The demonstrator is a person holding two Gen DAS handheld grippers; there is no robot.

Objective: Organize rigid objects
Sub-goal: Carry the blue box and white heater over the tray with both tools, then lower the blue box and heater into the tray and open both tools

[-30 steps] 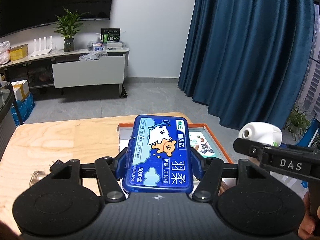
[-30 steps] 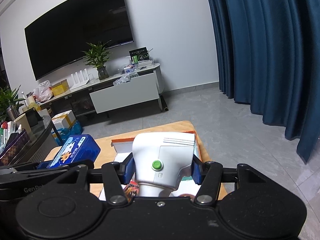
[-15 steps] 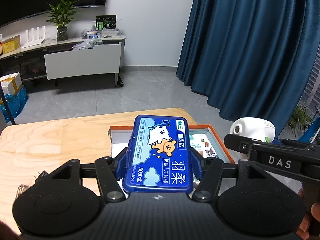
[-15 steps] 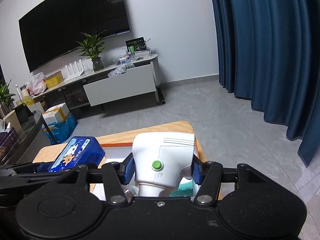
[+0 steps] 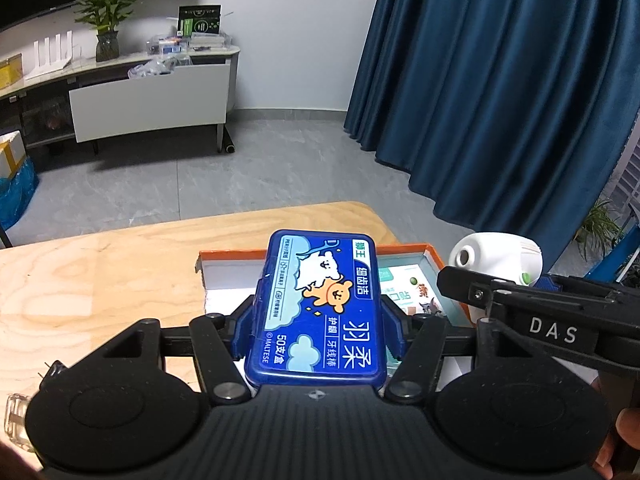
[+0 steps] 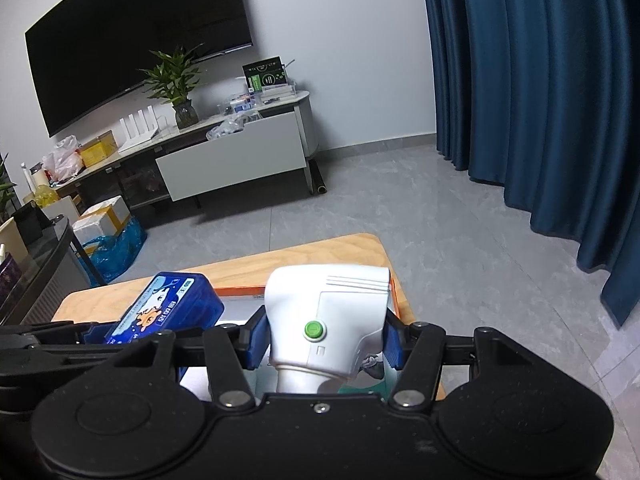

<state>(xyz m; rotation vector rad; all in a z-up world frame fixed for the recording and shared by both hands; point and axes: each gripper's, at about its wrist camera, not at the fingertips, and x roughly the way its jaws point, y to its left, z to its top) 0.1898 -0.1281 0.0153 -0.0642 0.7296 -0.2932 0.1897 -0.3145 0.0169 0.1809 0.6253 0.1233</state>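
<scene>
- Our left gripper (image 5: 316,320) is pinching a flat blue plastic floss-pick case with a cartoon label (image 5: 318,304); the blue pads press on its two long edges, so the case's long axis runs straight ahead along the fingers.
- Our right gripper (image 6: 326,336) is clamped on a white plastic handheld device with a green button (image 6: 328,316), gripped across its body, with its broad head pointing forward.
- Both things are carried in the air above the near part of the orange-rimmed open cardboard box (image 5: 434,252), which sits at the far right end of the pale plywood table (image 5: 100,280).
- The box lies ahead of and below both pairs of tongs. The case hangs over the box's left half and the white device over its right edge, so each hand seems about equally near.
- We judge the coming move to be a lowering into the box, side by side, with the case's long axis kept parallel to the box's side walls.
</scene>
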